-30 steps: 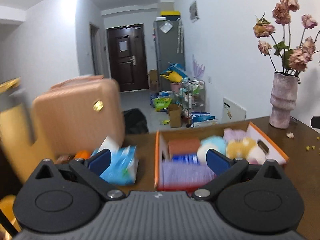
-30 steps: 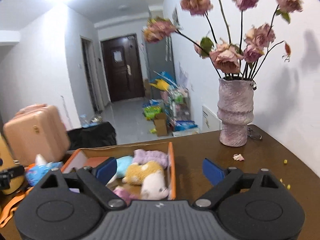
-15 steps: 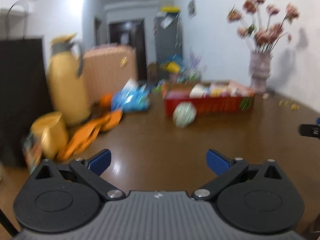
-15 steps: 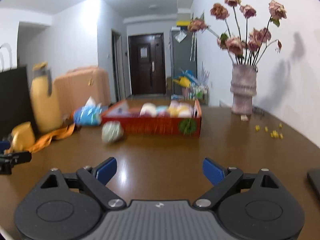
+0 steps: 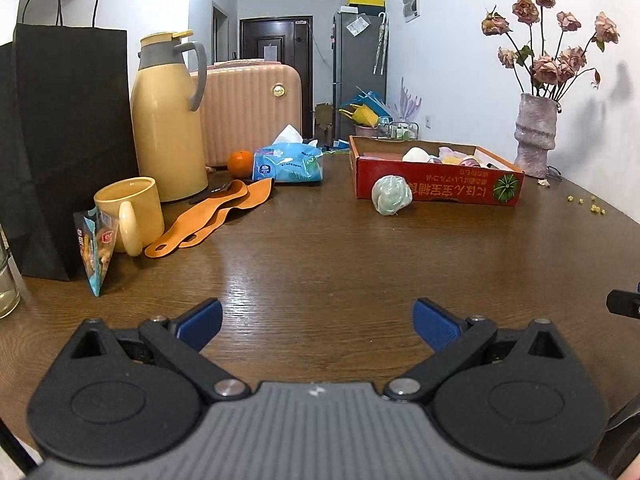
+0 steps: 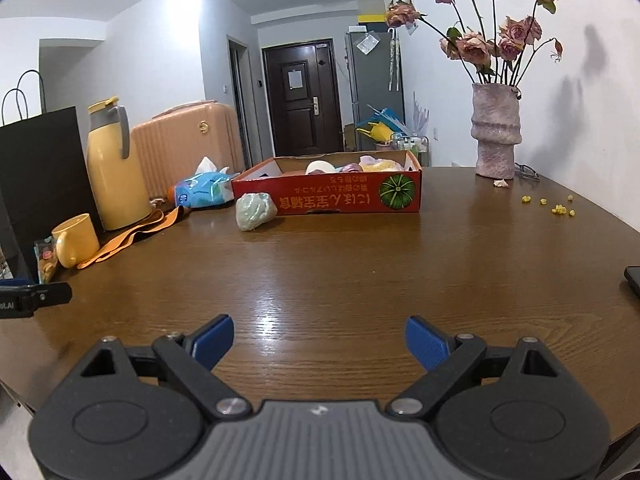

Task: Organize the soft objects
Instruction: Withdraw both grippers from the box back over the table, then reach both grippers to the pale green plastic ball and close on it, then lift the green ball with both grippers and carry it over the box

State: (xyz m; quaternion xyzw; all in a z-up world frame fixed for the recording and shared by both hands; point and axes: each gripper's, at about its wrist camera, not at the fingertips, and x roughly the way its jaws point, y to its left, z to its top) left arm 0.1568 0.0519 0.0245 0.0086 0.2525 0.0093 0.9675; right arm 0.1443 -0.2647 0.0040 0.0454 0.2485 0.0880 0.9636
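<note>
A red cardboard box (image 5: 440, 188) (image 6: 332, 196) with several soft toys in it sits at the far side of the brown table. A pale green soft ball (image 5: 391, 195) (image 6: 255, 211) lies on the table against the box's front left corner. My left gripper (image 5: 318, 322) is open and empty, low over the table's near edge. My right gripper (image 6: 319, 338) is open and empty too, also far back from the box. The left gripper's tip shows at the left edge of the right wrist view (image 6: 34, 298).
On the left stand a black paper bag (image 5: 68, 128), a yellow thermos (image 5: 168, 120), a yellow mug (image 5: 130, 214), a snack packet (image 5: 96, 252), orange straps (image 5: 212, 216), an orange (image 5: 240, 163) and a blue tissue pack (image 5: 288, 162). A vase of dried roses (image 5: 536, 140) stands far right.
Both grippers have pulled back from over the box to the table's near edge. The green ball now lies outside the box, in front of it.
</note>
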